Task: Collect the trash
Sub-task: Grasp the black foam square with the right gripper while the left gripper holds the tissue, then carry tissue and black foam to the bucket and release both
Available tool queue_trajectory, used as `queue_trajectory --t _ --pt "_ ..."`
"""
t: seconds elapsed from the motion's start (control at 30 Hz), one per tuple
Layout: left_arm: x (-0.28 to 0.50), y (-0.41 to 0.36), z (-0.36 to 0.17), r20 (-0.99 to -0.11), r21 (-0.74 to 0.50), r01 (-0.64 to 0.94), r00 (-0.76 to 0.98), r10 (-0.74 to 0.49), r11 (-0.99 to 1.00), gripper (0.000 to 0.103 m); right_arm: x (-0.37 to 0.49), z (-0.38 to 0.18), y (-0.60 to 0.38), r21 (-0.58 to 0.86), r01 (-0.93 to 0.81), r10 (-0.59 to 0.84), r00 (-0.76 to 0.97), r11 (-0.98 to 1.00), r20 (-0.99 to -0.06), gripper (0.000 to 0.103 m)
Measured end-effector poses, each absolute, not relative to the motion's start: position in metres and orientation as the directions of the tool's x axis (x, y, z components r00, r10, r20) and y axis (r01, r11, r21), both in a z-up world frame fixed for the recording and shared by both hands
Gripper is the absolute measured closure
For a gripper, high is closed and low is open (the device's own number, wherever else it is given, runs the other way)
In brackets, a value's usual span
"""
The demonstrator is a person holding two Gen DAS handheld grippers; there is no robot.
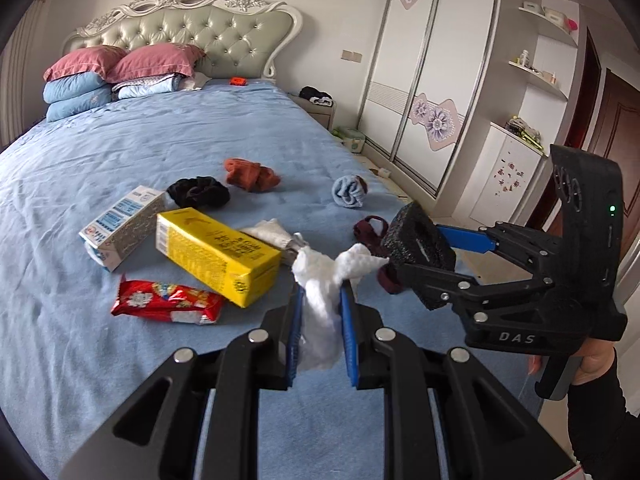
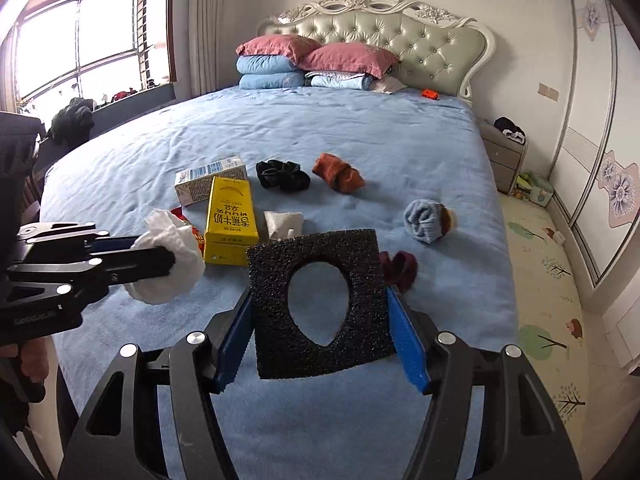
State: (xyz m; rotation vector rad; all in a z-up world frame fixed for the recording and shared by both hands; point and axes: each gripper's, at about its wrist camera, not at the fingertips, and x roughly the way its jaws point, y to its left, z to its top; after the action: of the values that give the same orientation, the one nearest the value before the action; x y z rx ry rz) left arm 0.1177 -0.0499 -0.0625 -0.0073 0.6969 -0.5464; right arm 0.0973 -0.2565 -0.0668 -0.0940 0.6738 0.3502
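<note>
Ahead of my fingers: wide bed under wrinkled blue sheet (image 2: 320, 128). Beyond fingertips, tufted pale-green headboard with carved white frame (image 2: 384, 36); two pink pillows on folded blue quilts (image 2: 276, 68) stacked before it. Left of my right fingers: large barred window (image 2: 80, 40), daylight streaming in, dark sill. Right of fingers: grey bedside cabinet (image 2: 502, 156), white sliding wardrobe with purple flower panels (image 1: 424, 80), curved white corner shelves (image 1: 548, 24). Cartoon-tree play mat (image 2: 544, 264) on floor. Plain white walls.

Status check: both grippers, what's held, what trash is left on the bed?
Left gripper shut on white tissue. Right gripper shut on black foam square. Yellow carton, white carton, red wrapper left among socks.
</note>
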Motion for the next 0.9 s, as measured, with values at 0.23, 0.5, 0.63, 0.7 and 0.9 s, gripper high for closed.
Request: queue_trajectory --t 0.23,0.5,0.63,0.7,0.9 --pt "0.110 -0.146 -0.060 -0.635 -0.152 0.635 0.525 -0.568 0.757 0.085 0.044 -0.064 -0.357 0.013 -0.180 0.149 0.774 0.984 -0.615 0.040" --pt "0.097 -0.292 -0.075 -0.699 -0.204 0.806 0.277 -0.659 0.556 0.084 -0.005 -0.094 -0.481 0.114 0.034 0.051 0.742 0.993 -0.668 0.040" --pt "0.091 -0.367 -0.099 -0.751 -0.264 0.840 0.130 -0.647 0.475 0.084 -0.030 -0.117 -0.537 0.149 0.132 0.012 0.707 0.980 -0.707 0.039" --pt "0.091 -0.398 -0.112 -0.776 -0.290 0.841 0.073 -0.627 0.457 0.084 -0.040 -0.133 -0.564 0.170 0.181 0.002 0.679 0.969 -0.734 0.039" --pt "0.102 -0.488 -0.168 -0.853 -0.385 0.791 -0.108 -0.510 0.476 0.083 -0.057 -0.191 -0.635 0.293 0.270 0.084 0.587 0.917 -0.805 0.039"
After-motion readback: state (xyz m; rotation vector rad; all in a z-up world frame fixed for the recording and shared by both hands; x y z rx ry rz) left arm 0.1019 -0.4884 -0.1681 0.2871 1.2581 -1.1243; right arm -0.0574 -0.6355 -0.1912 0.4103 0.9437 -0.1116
